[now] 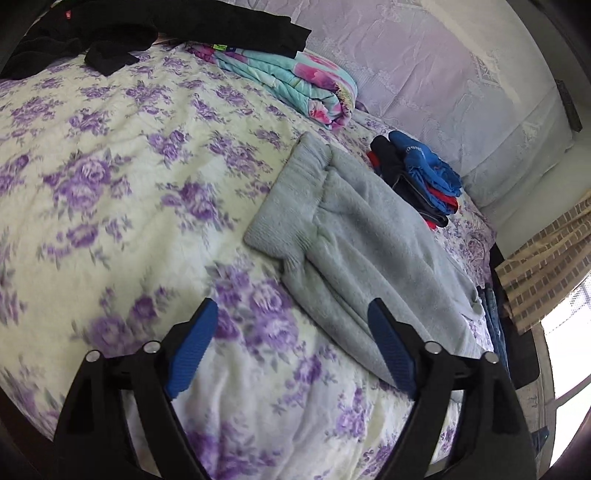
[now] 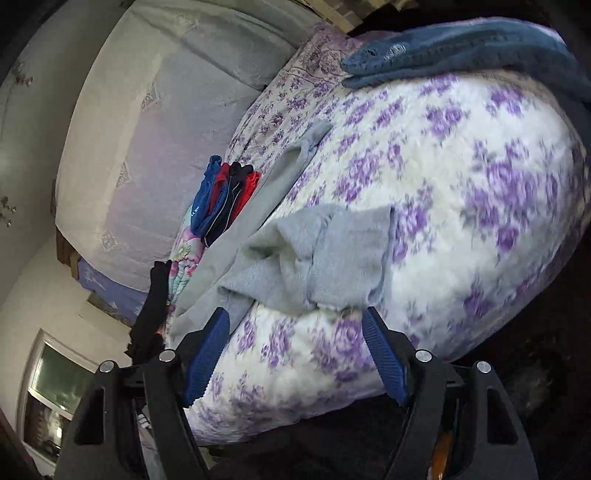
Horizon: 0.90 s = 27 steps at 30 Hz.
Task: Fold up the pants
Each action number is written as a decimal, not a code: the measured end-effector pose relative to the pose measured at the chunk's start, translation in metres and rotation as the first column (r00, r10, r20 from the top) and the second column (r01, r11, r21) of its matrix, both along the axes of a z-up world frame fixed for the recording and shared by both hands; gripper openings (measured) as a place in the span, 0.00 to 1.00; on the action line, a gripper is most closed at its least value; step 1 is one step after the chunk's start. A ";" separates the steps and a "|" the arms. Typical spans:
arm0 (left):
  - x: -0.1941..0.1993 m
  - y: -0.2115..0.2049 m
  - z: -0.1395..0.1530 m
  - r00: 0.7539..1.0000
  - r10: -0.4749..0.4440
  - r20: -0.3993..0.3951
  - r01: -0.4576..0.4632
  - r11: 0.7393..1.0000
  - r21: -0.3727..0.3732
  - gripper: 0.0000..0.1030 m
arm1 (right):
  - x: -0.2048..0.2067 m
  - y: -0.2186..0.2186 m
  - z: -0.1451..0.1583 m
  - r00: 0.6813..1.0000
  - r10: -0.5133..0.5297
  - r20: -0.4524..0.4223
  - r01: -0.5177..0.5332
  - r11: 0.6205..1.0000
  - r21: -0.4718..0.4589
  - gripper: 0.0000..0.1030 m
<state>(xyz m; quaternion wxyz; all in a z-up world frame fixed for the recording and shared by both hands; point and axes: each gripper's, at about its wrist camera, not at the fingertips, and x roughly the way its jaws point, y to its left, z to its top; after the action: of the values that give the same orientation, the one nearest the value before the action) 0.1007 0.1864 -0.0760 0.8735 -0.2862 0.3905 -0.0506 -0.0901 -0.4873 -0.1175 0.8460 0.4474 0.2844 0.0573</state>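
Over the bed [image 1: 92,155] with its purple-flowered cover, my left gripper [image 1: 291,347] hangs with its blue pads [image 1: 192,354] spread wide and nothing between them but bedding. Grey pants [image 1: 354,236] lie flat just ahead and to the right; the ribbed waistband points up and left, and the right pad overlaps the cloth's near edge in view, though I cannot tell if it touches. Beyond the pants sits a small stack of blue, red and dark clothes [image 1: 417,173], close beside them. Further up lies a folded turquoise and pink blanket [image 1: 295,81], with black clothing [image 1: 155,29] heaped across the top of the bed. From my right wrist the bed looks rolled over on its side. My right gripper [image 2: 295,350] also stands wide apart and empty, its pads [image 2: 207,354] just short of the pants [image 2: 317,254], whose bunched grey end lies right in front of the tips. A folded dark blue garment [image 2: 461,51] rests on the cover well apart from them, at the far edge. The stack [image 2: 221,199] shows beside the pants' long side.
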 end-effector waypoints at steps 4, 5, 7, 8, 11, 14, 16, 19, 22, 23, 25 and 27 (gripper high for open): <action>-0.009 -0.007 -0.008 0.997 0.063 0.036 -0.065 0.996 0.055 0.86 | -0.001 0.009 -0.028 0.999 -0.001 0.053 -0.008 0.987 0.159 0.72; -0.010 -0.009 -0.011 0.997 0.071 0.040 -0.074 0.995 0.072 0.87 | 0.003 0.010 -0.034 0.999 -0.007 0.053 -0.003 0.982 0.186 0.72; -0.011 -0.012 -0.016 0.995 0.071 0.063 -0.077 0.992 0.102 0.89 | 0.009 0.009 -0.045 0.999 -0.022 0.045 0.011 0.975 0.223 0.69; -0.013 -0.019 -0.018 0.994 0.067 0.085 -0.079 0.985 0.152 0.91 | 0.012 0.008 -0.049 0.998 -0.040 0.045 0.028 0.971 0.239 0.68; -0.013 -0.050 -0.025 0.994 0.015 0.112 -0.058 0.917 0.394 0.96 | 0.022 0.003 -0.062 0.996 -0.063 0.055 0.045 0.956 0.291 0.67; -0.018 -0.072 -0.025 0.989 0.010 0.149 -0.091 0.829 0.552 0.96 | 0.027 -0.001 -0.066 0.992 -0.100 0.079 0.069 0.945 0.320 0.66; -0.017 -0.065 -0.026 0.990 0.013 0.137 -0.082 0.859 0.505 0.96 | 0.026 -0.002 -0.065 0.988 -0.134 0.083 0.103 0.947 0.303 0.53; -0.016 -0.045 -0.025 0.992 0.020 0.128 -0.068 0.922 0.380 0.96 | 0.034 -0.011 -0.062 0.981 -0.174 0.084 0.139 0.939 0.314 0.47; -0.016 -0.047 -0.025 0.992 0.017 0.121 -0.062 0.923 0.380 0.96 | 0.044 -0.011 -0.065 0.984 -0.168 0.055 0.145 0.944 0.295 0.23; -0.017 -0.048 -0.024 0.993 0.017 0.120 -0.062 0.925 0.374 0.96 | 0.047 -0.009 -0.063 0.986 -0.159 0.055 0.138 0.952 0.274 0.17; -0.019 -0.046 -0.020 0.992 0.025 0.126 -0.065 0.944 0.325 0.95 | 0.052 -0.010 -0.056 0.986 -0.159 0.057 0.141 0.960 0.242 0.07; -0.021 -0.040 -0.014 0.992 0.023 0.121 -0.053 0.967 0.248 0.95 | 0.059 -0.024 -0.033 0.984 -0.154 0.093 0.135 0.973 0.187 0.07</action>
<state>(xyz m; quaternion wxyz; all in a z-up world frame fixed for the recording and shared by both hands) 0.0800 0.1468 -0.0902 0.9249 -0.1773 0.3363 -0.0007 -0.0314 -0.5113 -0.1508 0.8180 0.5378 0.1992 0.0448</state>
